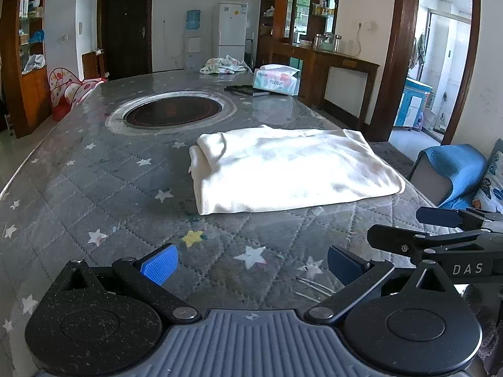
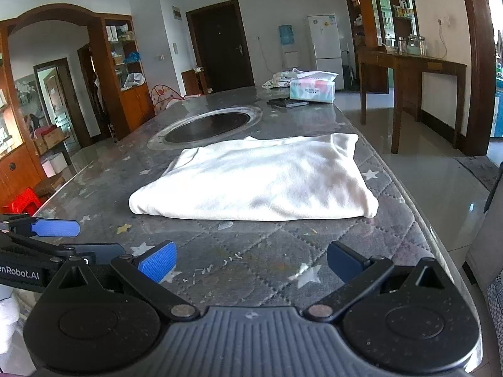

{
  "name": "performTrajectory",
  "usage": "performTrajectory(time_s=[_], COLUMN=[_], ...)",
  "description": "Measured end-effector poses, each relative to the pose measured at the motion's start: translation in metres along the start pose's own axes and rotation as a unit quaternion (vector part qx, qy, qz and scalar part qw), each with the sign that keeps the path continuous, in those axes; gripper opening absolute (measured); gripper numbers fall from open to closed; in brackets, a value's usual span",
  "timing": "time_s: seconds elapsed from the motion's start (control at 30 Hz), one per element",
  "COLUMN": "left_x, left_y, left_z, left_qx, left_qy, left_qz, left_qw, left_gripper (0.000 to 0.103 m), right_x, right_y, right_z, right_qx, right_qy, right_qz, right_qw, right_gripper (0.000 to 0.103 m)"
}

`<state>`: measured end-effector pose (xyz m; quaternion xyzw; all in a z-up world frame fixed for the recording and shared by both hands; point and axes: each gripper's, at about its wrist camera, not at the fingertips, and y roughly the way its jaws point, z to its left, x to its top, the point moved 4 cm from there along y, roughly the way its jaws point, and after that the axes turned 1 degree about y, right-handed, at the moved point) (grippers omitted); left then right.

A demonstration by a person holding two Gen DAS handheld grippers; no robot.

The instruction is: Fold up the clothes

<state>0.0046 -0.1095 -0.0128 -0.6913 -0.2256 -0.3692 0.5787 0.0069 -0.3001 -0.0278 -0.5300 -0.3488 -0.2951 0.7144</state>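
A cream-white garment (image 1: 289, 169) lies folded into a flat rectangle on the grey star-patterned tablecloth (image 1: 110, 188); it also shows in the right wrist view (image 2: 257, 182). My left gripper (image 1: 251, 264) is open and empty, hovering over the cloth short of the garment's near edge. My right gripper (image 2: 251, 262) is open and empty, also short of the garment. The right gripper shows at the right of the left wrist view (image 1: 440, 229), and the left gripper at the left of the right wrist view (image 2: 56, 235).
A round recessed hotplate (image 1: 173, 113) sits in the table beyond the garment. A tissue box (image 1: 276, 80), a dark flat object (image 1: 245, 90) and a crumpled cloth (image 1: 224, 64) lie at the far end. A blue-covered chair (image 1: 452, 169) stands right of the table.
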Motion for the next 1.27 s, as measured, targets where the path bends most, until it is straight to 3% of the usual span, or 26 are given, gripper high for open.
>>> performTrajectory(time_s=[1.27], left_x=[0.019], left_y=[0.038], left_z=[0.019], left_qx=[0.021], left_qy=[-0.011], left_qz=[0.020], left_qw=[0.9995], left_gripper=[0.103], right_x=[0.020], right_y=[0.035], right_z=[-0.006], right_qx=[0.006], right_qy=[0.001], right_qz=[0.015], right_qw=[1.000], right_gripper=[0.103])
